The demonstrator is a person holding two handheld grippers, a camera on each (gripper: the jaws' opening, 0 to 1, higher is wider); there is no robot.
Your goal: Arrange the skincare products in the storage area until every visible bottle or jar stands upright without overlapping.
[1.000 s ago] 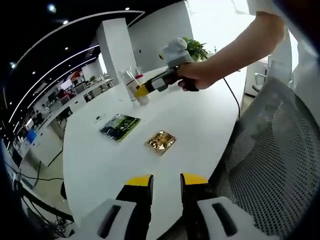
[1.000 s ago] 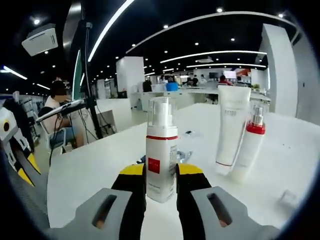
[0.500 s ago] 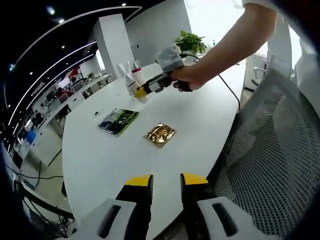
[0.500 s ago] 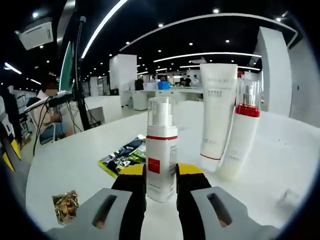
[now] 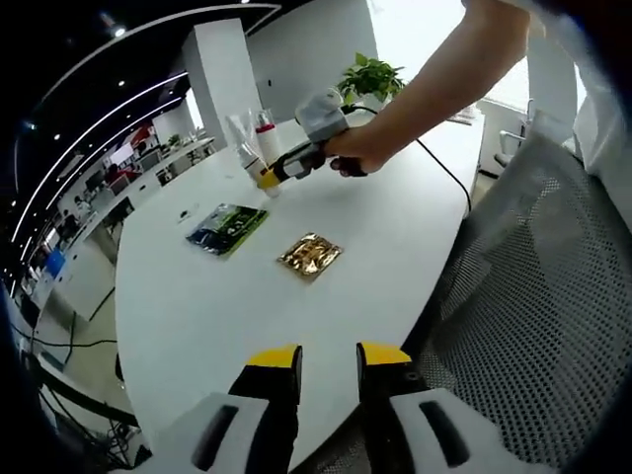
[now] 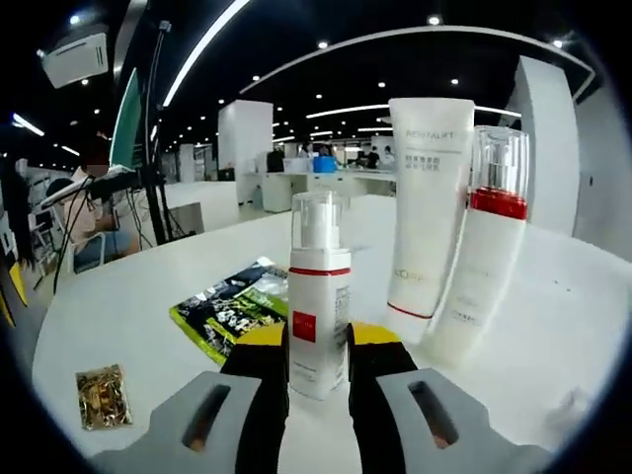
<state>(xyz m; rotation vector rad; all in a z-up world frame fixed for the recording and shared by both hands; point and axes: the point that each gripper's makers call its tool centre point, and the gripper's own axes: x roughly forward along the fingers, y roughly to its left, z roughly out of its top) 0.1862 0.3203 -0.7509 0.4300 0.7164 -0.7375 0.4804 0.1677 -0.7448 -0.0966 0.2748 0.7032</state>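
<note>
The right gripper (image 6: 317,360) is pinching the pump bottle (image 6: 318,296) low on its body, jaws pressed against both sides, holding it upright above the white table (image 6: 148,316). Just beside it toward the table's far edge, the white tube (image 6: 427,217) is standing on its cap, and the red-collared bottle (image 6: 481,262) is standing touching or nearly touching it, so the carried bottle is looking for a free spot alongside. From the left gripper view, the right gripper (image 5: 281,168) is working out near the far end of the table (image 5: 197,316), with a green packet (image 5: 227,226) and a gold sachet (image 5: 309,255) lying flat nearer the middle. The left gripper (image 5: 328,360) is hanging over the near edge, jaws slightly parted and holding nothing. That pump bottle looks like light, stiff plastic with a smooth and probably slippery wall; the low grip on the body seems sound, since the clear cap would likely pop off. Tall and narrow, it could tip easily if it nudges its neighbours.
</note>
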